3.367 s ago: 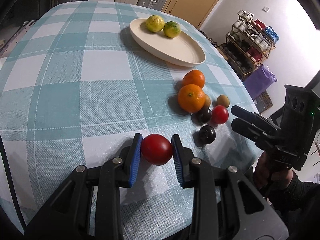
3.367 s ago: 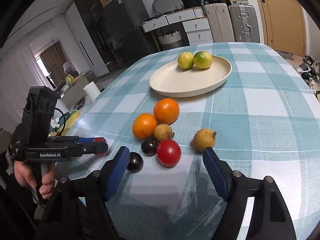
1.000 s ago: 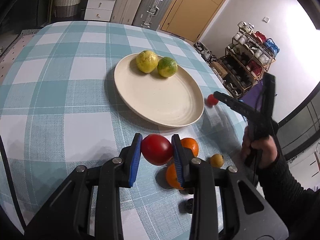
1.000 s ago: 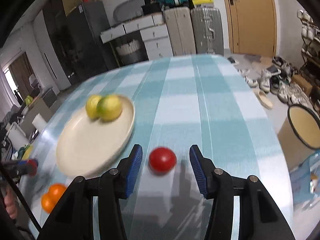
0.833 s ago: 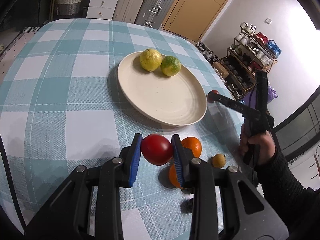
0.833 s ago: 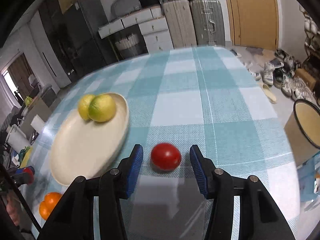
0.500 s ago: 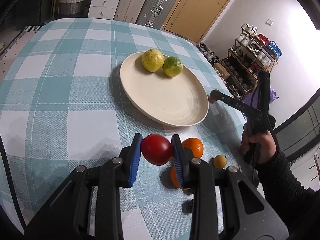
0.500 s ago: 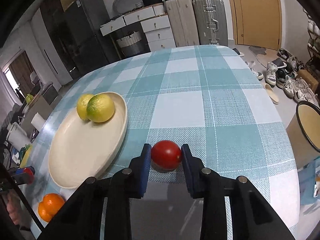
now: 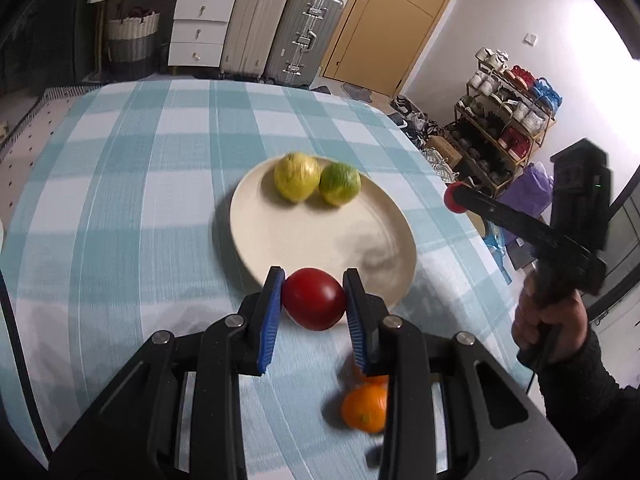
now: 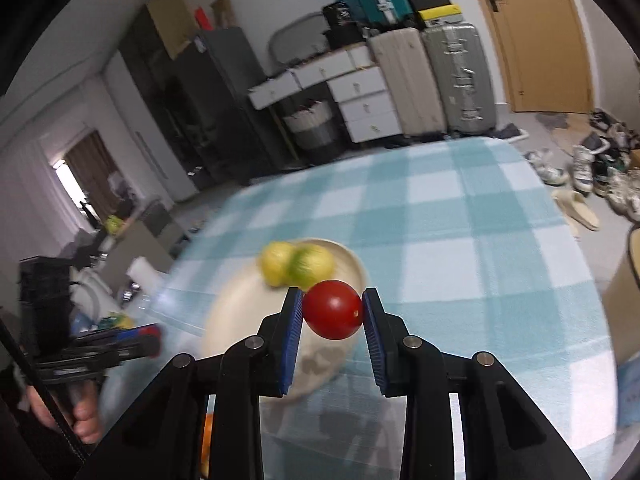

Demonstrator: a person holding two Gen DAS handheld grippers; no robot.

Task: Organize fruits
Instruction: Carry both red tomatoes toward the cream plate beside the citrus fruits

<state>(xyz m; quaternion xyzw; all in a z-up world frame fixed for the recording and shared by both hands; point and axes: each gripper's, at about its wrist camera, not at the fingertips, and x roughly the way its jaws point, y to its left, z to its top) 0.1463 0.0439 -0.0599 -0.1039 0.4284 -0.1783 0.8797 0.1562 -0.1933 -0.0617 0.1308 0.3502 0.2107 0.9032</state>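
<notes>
Both tongs grip a red fruit: left tongs (image 9: 314, 300) hold a tomato (image 9: 314, 299) at the plate's (image 9: 280, 236) near rim, right tongs (image 10: 331, 310) another (image 10: 332, 309) above it. Lower each onto bare plate, clear of the citrus (image 9: 297, 176), before releasing.

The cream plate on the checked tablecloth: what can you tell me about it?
The plate is a wide, shallow, cream-coloured oval with a low raised rim, matte like ceramic or plastic. It lies flat on the teal-and-white checked tablecloth. Two fruits sit side by side at its far edge, a yellow one and a greenish one; the rest is bare. Nothing grips it.
</notes>
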